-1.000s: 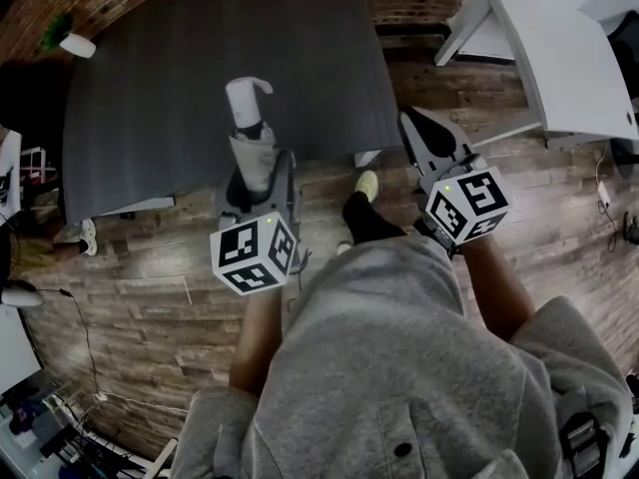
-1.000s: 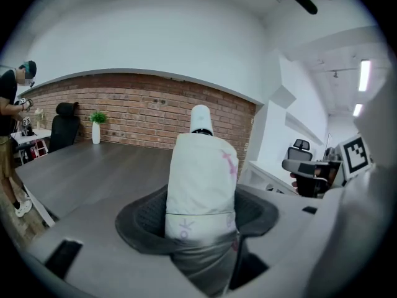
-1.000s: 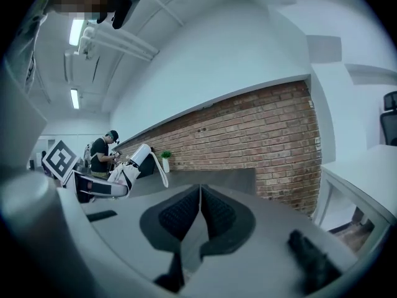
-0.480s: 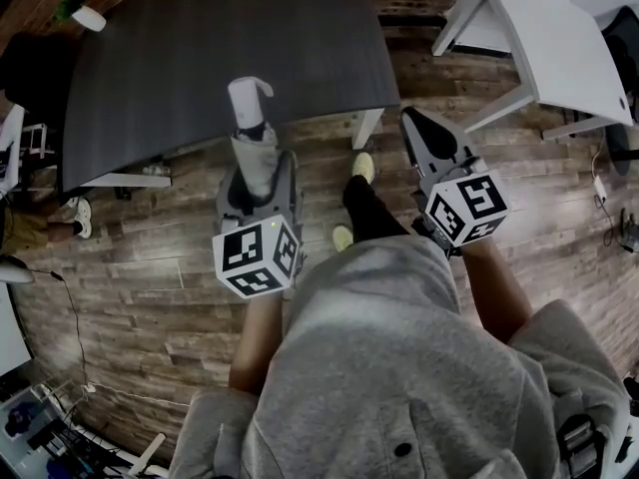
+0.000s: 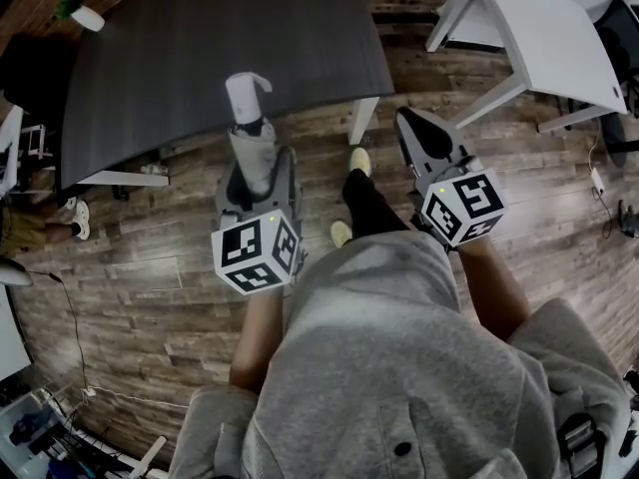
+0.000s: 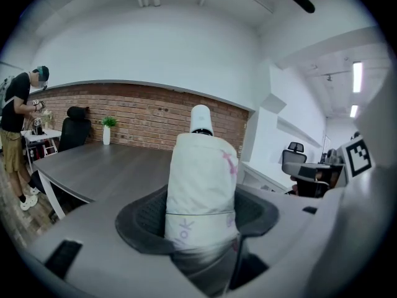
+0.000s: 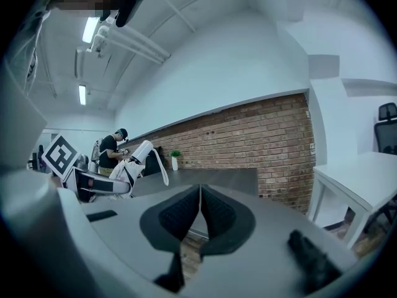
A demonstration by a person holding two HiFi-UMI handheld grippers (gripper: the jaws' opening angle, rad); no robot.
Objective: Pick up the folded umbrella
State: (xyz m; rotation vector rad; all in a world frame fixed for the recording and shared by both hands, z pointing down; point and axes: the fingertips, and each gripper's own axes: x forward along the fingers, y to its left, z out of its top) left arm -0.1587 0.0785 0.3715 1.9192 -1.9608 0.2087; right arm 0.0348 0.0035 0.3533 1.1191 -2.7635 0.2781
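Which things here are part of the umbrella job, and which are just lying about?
Part of the job: folded umbrella; left tool, clamped on it; right tool, shut and empty.
Just lying about: dark table; white table; potted plant; office chair.

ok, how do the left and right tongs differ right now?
The left tongs are clamped on the folded umbrella, jaws held apart by it. The right tongs are shut with nothing between the jaws. The umbrella's capped end sticks out past the left tongs; nothing extends past the right tongs. Both carry a marker cube.
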